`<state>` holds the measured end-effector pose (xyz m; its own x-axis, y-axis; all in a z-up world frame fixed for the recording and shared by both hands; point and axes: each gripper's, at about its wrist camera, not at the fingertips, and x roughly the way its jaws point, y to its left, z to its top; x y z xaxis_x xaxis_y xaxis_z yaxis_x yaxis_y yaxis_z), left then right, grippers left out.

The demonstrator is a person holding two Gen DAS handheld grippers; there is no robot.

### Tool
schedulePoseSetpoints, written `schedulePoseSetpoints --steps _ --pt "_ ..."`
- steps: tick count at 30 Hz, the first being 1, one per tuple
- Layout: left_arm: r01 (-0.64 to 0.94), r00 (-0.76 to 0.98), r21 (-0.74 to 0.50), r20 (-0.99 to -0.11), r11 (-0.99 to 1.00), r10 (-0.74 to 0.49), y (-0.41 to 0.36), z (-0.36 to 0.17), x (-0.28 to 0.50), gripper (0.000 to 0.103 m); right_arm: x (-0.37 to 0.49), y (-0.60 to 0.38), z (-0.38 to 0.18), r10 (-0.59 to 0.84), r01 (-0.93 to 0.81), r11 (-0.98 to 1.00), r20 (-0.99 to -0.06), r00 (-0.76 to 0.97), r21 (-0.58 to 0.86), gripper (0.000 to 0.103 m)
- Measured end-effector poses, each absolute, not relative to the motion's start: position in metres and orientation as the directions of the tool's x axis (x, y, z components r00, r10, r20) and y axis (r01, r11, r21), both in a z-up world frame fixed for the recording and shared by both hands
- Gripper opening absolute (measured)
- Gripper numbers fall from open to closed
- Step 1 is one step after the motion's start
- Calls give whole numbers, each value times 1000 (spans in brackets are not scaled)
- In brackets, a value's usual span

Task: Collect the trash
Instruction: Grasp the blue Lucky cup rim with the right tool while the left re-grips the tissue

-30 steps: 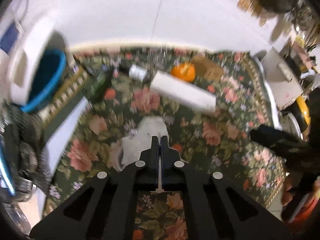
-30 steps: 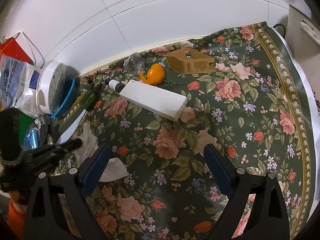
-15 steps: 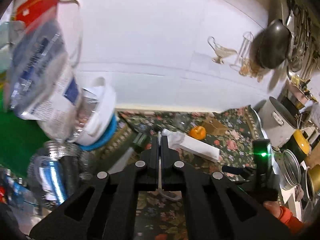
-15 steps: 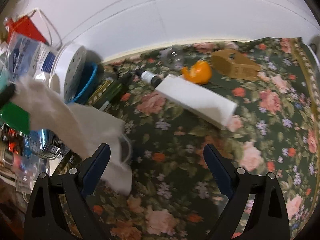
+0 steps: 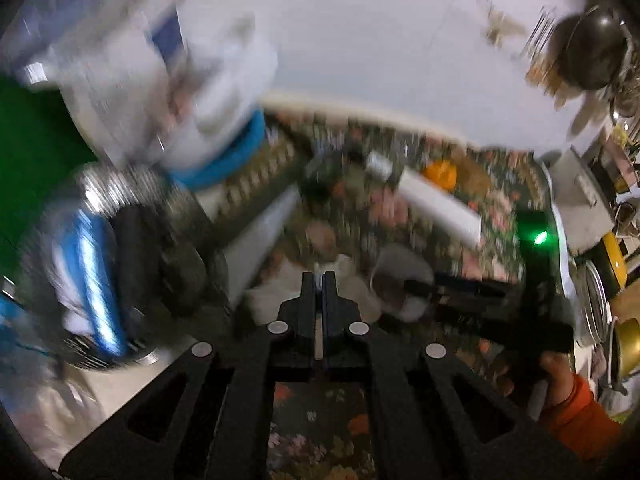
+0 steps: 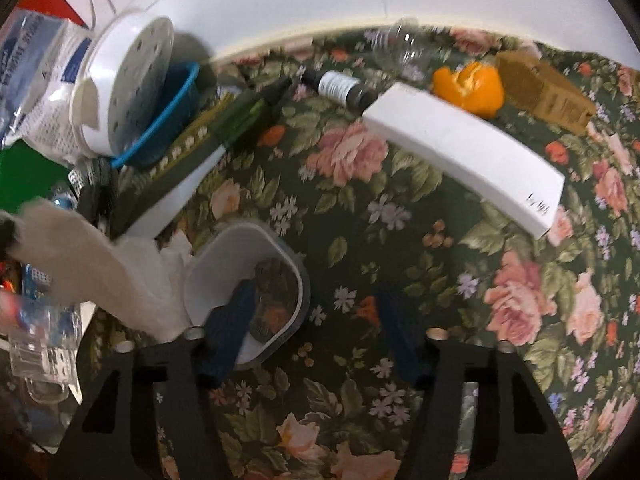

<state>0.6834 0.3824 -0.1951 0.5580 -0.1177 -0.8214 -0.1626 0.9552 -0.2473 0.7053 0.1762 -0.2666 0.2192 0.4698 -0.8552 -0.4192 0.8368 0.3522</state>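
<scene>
My left gripper [image 5: 319, 280] is shut on a white paper napkin [image 5: 280, 292], which also shows stretched at the left of the right wrist view [image 6: 92, 268]. My right gripper [image 6: 316, 308] is open, its left finger inside a clear plastic tub [image 6: 240, 264] on the floral tablecloth [image 6: 400, 240]. Other trash lies beyond: a long white box [image 6: 464, 152], an orange peel [image 6: 470, 88], a brown carton [image 6: 544, 92], a small dark bottle [image 6: 340, 88], a green bottle [image 6: 244, 116] and a clear plastic bottle [image 6: 400, 46]. The left wrist view is blurred.
At the table's left edge stand a white perforated lid [image 6: 124, 84] in a blue bowl [image 6: 168, 120], a plastic bag [image 6: 36, 60] and a metal basket with a blue can [image 5: 96, 272]. Pots [image 5: 592, 56] stand at the far right. A white wall is behind.
My left gripper has swung back down toward the table with the napkin. My right gripper has moved forward and left, and its left finger now sits in the clear tub.
</scene>
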Motion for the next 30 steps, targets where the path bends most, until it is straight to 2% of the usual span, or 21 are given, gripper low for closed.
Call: schedulePoseSetpoints --steps 2,3,4,5,7,8,10,12,20,24,30 --pt "-154 519 -259 -842 953 -145 376 -215 687 2 703 177 -270 465 -429 834 -861 207 347 26" --pt "-150 501 -243 -854 958 -138 371 -221 688 6 702 177 -270 464 -433 832 -862 204 346 23" --pt "-146 484 -213 -867 966 -118 367 -227 689 12 701 176 -270 456 -437 835 -866 207 335 16" --pt "-143 463 -161 -883 977 -77 360 -233 690 22 699 174 -270 446 -439 839 -868 218 321 13" --pt "-141 450 -95 -893 985 -22 354 -236 691 50 697 167 -268 428 -438 849 -870 243 296 10" --pt "-144 459 -68 -888 987 5 351 -236 689 54 696 163 -266 423 -435 853 -870 253 288 9" --pt "-162 483 -37 -875 986 46 351 -235 684 74 694 153 -263 411 -423 863 -869 275 274 9" --pt "-189 484 -24 -872 982 71 355 -240 683 88 693 142 -260 407 -411 870 -866 290 271 8" --pt "-210 460 -63 -887 976 41 353 -271 697 89 688 108 -250 398 -379 887 -855 334 264 8" --pt "-188 439 -64 -898 980 25 336 -279 705 83 682 95 -246 397 -369 891 -849 348 265 6" --pt "-226 419 13 -901 974 110 326 -295 716 82 677 72 -248 411 -337 893 -845 342 298 5"
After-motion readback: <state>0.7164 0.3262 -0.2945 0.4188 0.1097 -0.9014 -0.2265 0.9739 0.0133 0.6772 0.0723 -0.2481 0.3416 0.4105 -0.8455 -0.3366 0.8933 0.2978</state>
